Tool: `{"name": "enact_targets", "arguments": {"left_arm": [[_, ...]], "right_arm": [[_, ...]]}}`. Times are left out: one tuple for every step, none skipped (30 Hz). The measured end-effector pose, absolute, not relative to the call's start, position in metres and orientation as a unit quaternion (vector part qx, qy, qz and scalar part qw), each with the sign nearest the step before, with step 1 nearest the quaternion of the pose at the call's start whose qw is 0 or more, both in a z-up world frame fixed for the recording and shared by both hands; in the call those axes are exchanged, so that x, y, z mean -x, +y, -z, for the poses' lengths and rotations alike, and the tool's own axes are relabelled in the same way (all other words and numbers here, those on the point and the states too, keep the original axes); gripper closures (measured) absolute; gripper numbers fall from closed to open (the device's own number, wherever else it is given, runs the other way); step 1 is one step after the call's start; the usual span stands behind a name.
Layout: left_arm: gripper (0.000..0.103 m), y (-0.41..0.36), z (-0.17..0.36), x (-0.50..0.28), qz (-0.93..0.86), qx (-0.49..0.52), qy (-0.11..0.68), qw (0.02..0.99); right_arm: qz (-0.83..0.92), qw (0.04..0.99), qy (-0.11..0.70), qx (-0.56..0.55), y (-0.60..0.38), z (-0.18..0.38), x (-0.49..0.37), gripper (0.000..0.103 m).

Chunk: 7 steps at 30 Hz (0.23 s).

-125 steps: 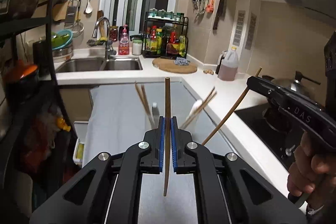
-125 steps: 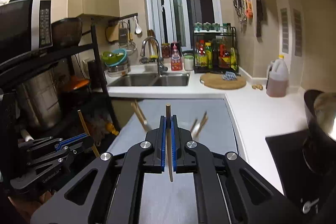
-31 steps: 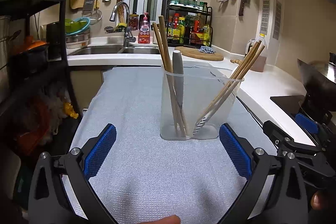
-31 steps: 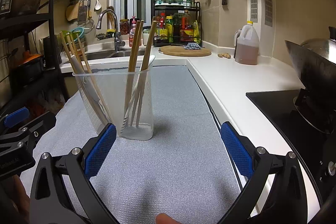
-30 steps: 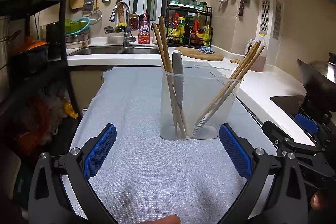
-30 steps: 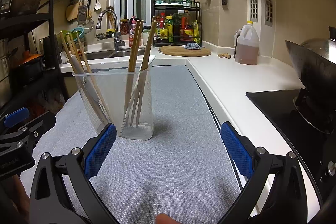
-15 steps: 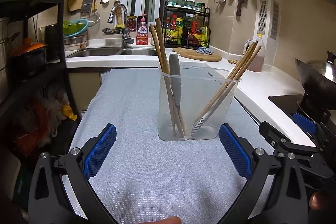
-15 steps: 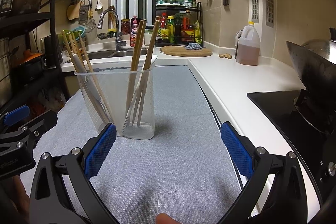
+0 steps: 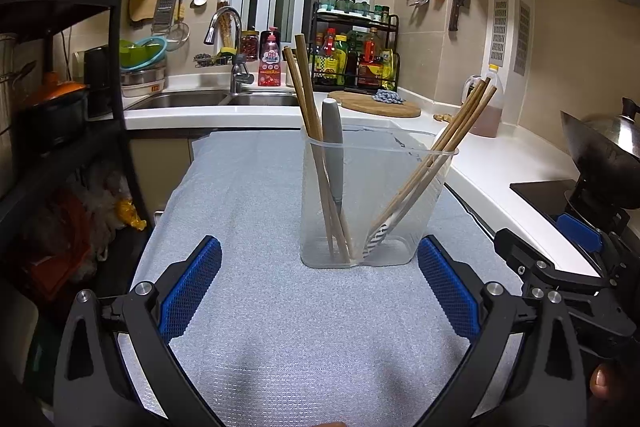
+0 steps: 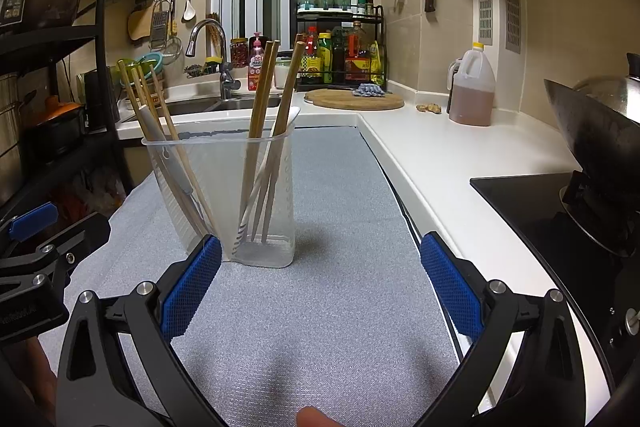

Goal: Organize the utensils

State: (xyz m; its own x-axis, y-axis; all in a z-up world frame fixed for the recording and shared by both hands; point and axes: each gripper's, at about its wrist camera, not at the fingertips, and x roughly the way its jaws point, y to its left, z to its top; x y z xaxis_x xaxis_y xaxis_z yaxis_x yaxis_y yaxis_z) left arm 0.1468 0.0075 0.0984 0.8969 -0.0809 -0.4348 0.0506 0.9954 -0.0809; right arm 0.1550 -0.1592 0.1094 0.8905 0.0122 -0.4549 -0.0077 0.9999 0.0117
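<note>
A clear plastic utensil holder stands upright on the grey mat. It holds several wooden chopsticks leaning left and right, plus a grey-handled utensil. My left gripper is open and empty, just in front of the holder. In the right wrist view the holder is left of centre with chopsticks in it. My right gripper is open and empty; its left pad is close to the holder's base.
A sink with tap and a condiment rack stand at the back. A cutting board and an oil jug stand on the white counter. A wok sits on the black hob at right. A black shelf stands at left.
Since four seconds ago both grippers let go of their chopsticks, which now stand in the holder. Over the last second both open grippers drifted only slightly.
</note>
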Motion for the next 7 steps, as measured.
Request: {"name": "enact_targets", "arguments": {"left_arm": [[0.008,0.0073,-0.098,-0.1471,0.033,0.033,0.226,0.973],[0.008,0.0084,-0.0977,-0.147,0.033,0.034,0.226,0.973],[0.008,0.0083,-0.0975,-0.1474,0.032,0.034,0.228,0.973],[0.008,0.0093,-0.0972,-0.1475,0.032,0.035,0.228,0.972],[0.008,0.0096,-0.0971,-0.1476,0.031,0.035,0.228,0.973],[0.008,0.0103,-0.0972,-0.1476,0.03,0.034,0.228,0.973],[0.008,0.0105,-0.0971,-0.148,0.03,0.035,0.228,0.973]], "right_arm": [[-0.005,0.972,0.234,-0.005,-0.1595,-0.1095,-0.155,0.005],[-0.005,0.972,0.234,-0.005,-0.1598,-0.1096,-0.1551,0.005],[-0.005,0.972,0.234,-0.005,-0.1597,-0.1095,-0.1551,0.005],[-0.005,0.972,0.234,-0.005,-0.1602,-0.1097,-0.1551,0.005],[-0.005,0.972,0.234,-0.006,-0.1604,-0.1098,-0.1552,0.005],[-0.005,0.972,0.233,-0.006,-0.1607,-0.11,-0.1551,0.005],[-0.005,0.972,0.233,-0.006,-0.1607,-0.11,-0.1551,0.005]]}}
